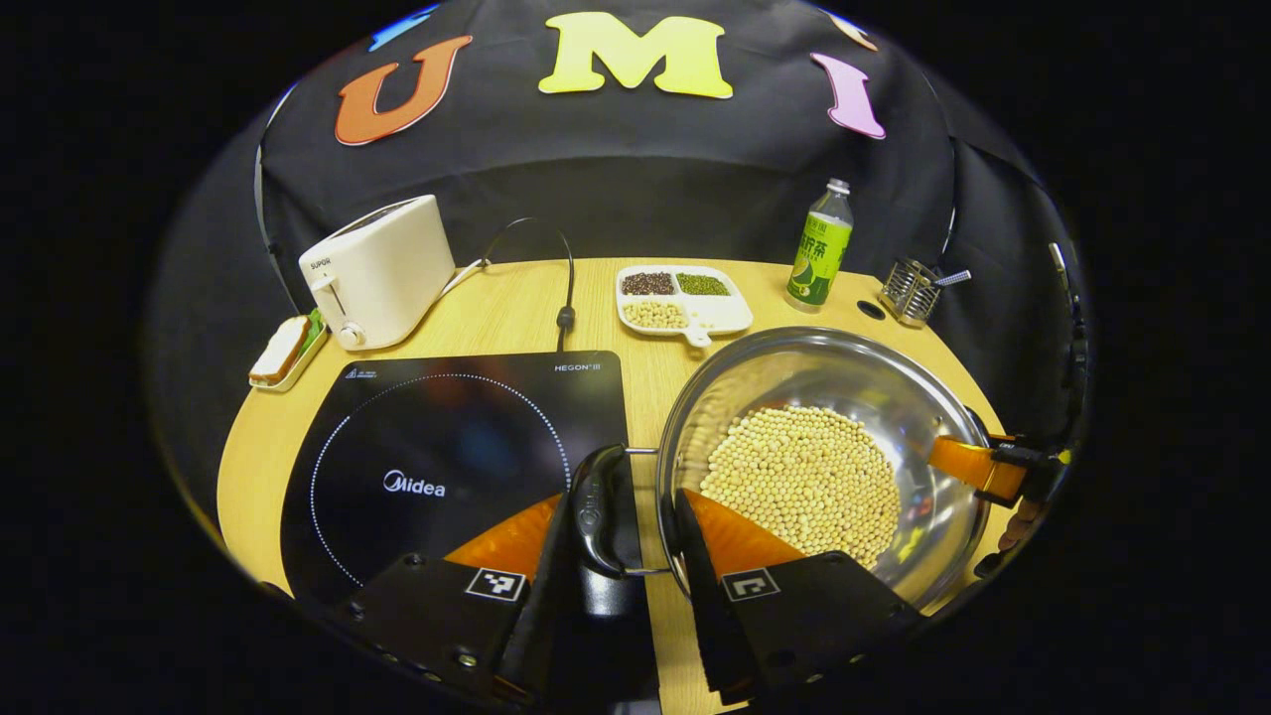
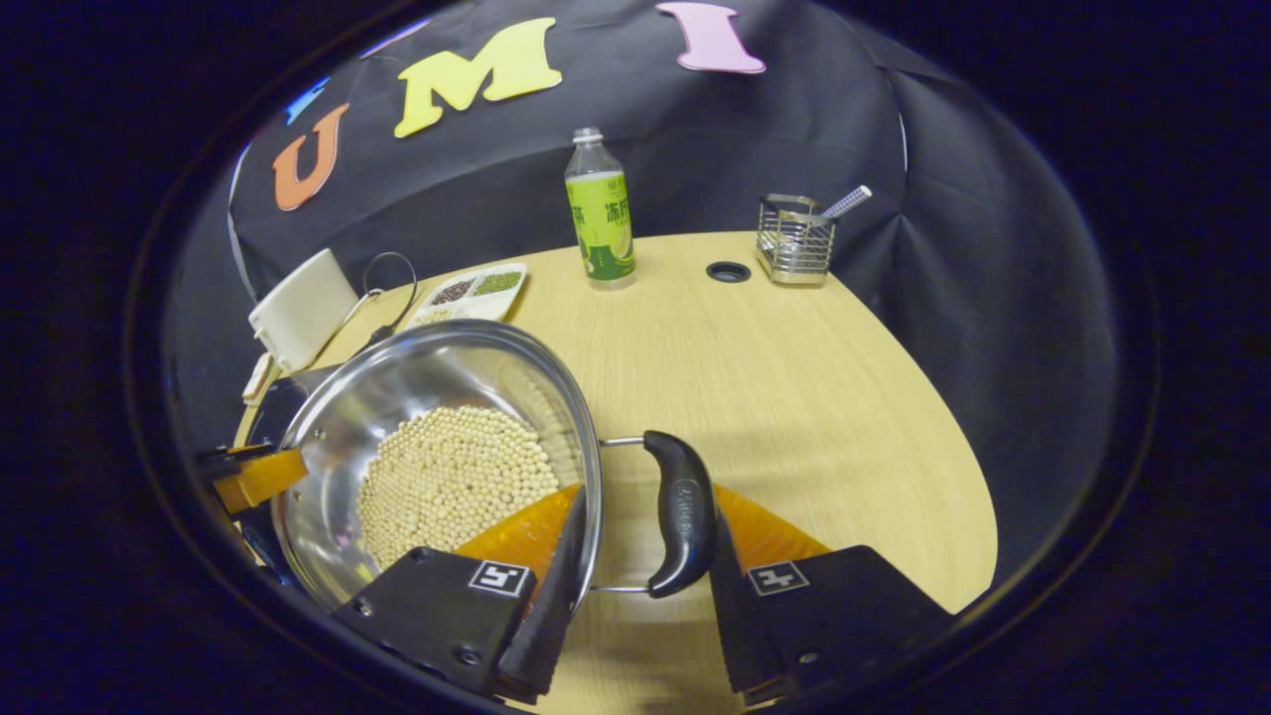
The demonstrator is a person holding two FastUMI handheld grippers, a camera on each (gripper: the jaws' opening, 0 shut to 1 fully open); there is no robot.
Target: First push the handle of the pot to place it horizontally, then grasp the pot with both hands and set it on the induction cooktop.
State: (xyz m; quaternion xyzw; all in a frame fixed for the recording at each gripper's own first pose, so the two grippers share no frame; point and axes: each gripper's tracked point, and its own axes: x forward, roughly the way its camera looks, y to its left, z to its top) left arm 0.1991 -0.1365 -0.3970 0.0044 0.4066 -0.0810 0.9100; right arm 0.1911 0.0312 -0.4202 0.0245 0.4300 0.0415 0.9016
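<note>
My left gripper point(image 1: 630, 556) has its jaws straddling the pot's left handle point(image 1: 598, 511), one finger outside by the cooktop, the other inside the pot wall; can't tell if they're pressing yet, gap still looks wide. Right gripper point(image 2: 635, 556) same setup on the right handle point(image 2: 681, 511): jaws around it and the rim, again can't tell if clamped. From the left gripper view my right gripper shows at the far rim.

Pot point(image 1: 844, 387) sits on the surface just right of the induction cooktop point(image 1: 447, 447), bottom covered w/ soybeans point(image 1: 809, 477). Handles look level, so I judge the push step done and the two-hand lift is next.

Risks: uneven lift tips the pot and beans spill; a loose grip on the wire-mounted handle lets it swivel or slip. Dragging instead of lifting would catch the cooktop edge.

Room: cooktop glass is bare, short move leftward. Toaster point(image 1: 382, 268) and its cable point(image 1: 561, 278) behind cooktop, divided tray point(image 1: 685, 298) behind the pot, bottle point(image 1: 822, 248) and utensil rack point(image 1: 912, 290) well back. Surface edge is close under my left jaws
</note>
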